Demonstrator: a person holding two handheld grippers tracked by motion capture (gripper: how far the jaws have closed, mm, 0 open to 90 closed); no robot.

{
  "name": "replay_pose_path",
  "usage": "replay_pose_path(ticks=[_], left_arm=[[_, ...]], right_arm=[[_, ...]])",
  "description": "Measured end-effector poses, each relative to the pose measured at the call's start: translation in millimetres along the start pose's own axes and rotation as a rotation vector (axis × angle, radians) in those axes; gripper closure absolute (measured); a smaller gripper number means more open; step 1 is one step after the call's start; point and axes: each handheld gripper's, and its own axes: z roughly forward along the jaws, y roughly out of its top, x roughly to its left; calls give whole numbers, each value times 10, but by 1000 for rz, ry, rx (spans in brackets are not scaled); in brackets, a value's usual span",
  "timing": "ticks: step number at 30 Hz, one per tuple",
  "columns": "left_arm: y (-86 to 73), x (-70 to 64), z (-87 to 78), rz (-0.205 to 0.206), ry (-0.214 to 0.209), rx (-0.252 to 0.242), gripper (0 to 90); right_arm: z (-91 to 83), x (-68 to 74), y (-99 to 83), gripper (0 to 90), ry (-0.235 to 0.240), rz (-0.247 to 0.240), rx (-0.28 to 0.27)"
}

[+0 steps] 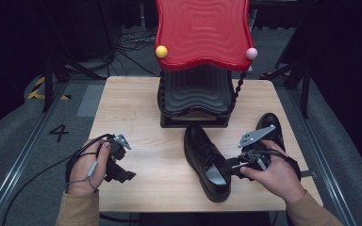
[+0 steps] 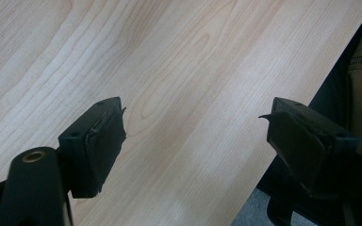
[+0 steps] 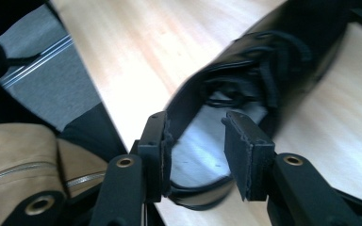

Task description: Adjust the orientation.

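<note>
while left claw [image 1: 122, 172] idles, right claw [image 1: 229, 165] straddles shoe [image 1: 206, 162] collar.

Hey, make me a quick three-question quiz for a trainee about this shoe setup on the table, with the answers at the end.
1. True or false: the left gripper is holding a shoe.
2. Multiple choice: where does the right gripper stand on the nearer black shoe? A) clamped on the toe B) one jaw inside the opening, one outside the side wall C) hovering over the laces
3. Fill in: the second black shoe lies on the table to the ____ of the nearer one.

Key
1. False: its jaws stand wide apart over bare wood.
2. B, with the jaws not closed.
3. Right, near the table's right edge, beside the red-topped rack.
</note>
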Motion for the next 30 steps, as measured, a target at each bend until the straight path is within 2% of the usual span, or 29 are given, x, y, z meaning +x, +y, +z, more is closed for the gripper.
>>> replay_pose_path(ticks=[8,11,12,16,18,19,21,26,30], left_arm=[[4,6,10,-5,1,0,203],[8,9,8,-5,0,-3,201],[9,9,8,-4,0,-3,201],[9,8,13,-5,2,0,200],[8,7,11,-5,1,-1,200],[8,7,9,-5,1,-2,200],[8,7,11,-6,2,-1,200],[13,5,15,-4,1,3,200],[10,7,14,-8,3,4,200]], right_arm=[[-173,-202,-46,592,-65,51,-21],[-222,-300,-82,578,-123,80,-22],[-245,-352,-108,572,-152,104,-17],[-272,-506,-203,546,-203,193,13],[-272,-542,-228,543,-217,211,29],[-275,-590,-265,540,-245,241,47],[-282,-643,-313,530,-269,296,63],[-302,-729,-396,527,-338,322,90],[-305,-774,-449,526,-352,350,105]])
